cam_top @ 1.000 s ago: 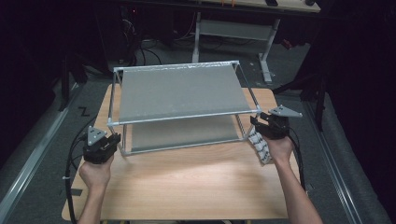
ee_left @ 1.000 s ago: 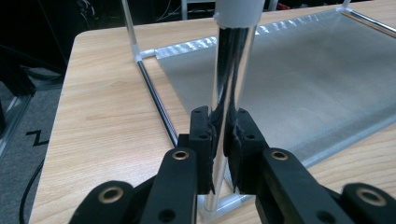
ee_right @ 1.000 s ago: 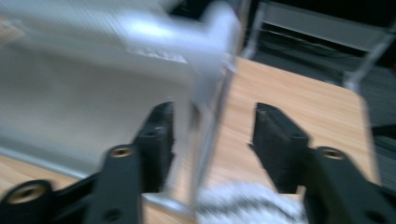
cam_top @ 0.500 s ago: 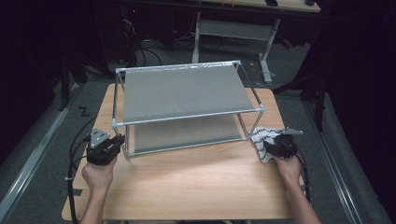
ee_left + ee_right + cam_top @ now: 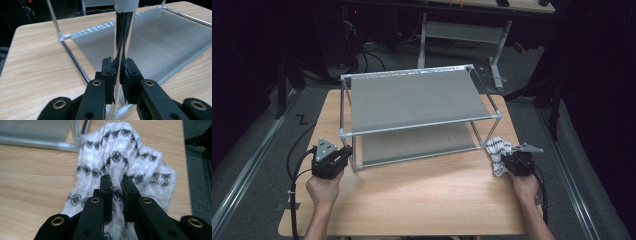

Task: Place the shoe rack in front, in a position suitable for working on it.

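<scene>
On the wooden table [image 5: 412, 200] in front of me stands a two-tier rack [image 5: 412, 100], a frame of thin shiny metal tubes with white corner joints and a grey mesh sheet stretched across each level. It takes up the middle and far part of the table, the upper sheet right over the lower one, which lies just above the wood.

At the rack's near left corner my left gripper [image 5: 346, 152] grips the upright post [image 5: 123, 37]. In the left gripper view the jaws are closed on that chrome tube, one pad against each side, low down near the white foot joint, and the tube's mirror surface reflects the dark pads.

By the rack's near right corner lies the cloth [image 5: 125, 155], a white knitted piece with rows of dark grey diamond shapes, crumpled and heaped on the table, its far edge touching the corner foot [image 5: 78, 141] of the rack. In the high view the cloth [image 5: 499, 150] sits just beside the right front leg, near the table's right edge. My right gripper [image 5: 117, 182] has its jaws pinched nearly shut on a raised fold of this cloth, the fabric bunched between the pads, and my right hand [image 5: 524, 185] holds the gripper low over the table.
</scene>
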{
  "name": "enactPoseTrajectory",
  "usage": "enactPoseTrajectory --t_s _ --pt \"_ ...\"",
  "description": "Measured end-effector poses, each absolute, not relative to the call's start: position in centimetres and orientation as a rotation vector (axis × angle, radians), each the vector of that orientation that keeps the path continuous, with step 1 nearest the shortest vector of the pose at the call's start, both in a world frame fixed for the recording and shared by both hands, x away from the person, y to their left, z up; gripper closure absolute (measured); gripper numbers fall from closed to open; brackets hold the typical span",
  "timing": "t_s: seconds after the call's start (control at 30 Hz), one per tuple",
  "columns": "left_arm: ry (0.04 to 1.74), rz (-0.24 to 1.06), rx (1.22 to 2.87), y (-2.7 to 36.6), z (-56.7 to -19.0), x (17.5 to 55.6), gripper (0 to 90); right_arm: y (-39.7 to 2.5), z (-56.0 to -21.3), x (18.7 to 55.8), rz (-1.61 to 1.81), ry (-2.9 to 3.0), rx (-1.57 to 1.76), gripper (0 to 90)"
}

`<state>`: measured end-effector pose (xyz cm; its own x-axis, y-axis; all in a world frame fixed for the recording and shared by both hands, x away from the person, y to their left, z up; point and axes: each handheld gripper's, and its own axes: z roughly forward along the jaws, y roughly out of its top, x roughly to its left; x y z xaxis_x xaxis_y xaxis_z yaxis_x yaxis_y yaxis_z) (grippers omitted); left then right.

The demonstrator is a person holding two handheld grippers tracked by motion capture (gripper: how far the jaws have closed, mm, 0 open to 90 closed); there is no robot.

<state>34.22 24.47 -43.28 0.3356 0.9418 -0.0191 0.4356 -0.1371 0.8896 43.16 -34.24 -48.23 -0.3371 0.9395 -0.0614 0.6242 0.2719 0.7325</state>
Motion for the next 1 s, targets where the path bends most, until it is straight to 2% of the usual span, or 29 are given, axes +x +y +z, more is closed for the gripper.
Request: enactPoseTrajectory --t_s 0.27,0.47,0.67,1.0 --pt "1.194 0.700 1.765 23.1 -43.2 33.9 81.0 -34.7 -46.3 39.3 0.926 2.034 1.332 82.2" --pt "1.171 0.687 1.769 22.5 -43.2 33.6 81.1 -33.5 -45.1 38.5 0.977 2.037 1.272 82.2" --pt "1.143 0.680 1.767 21.6 -43.4 33.3 81.1 -30.2 -44.6 41.0 0.982 2.052 1.233 81.9" --pt "1.132 0.676 1.763 21.3 -43.5 33.2 81.0 -26.6 -46.4 46.2 0.916 2.065 1.259 81.8"
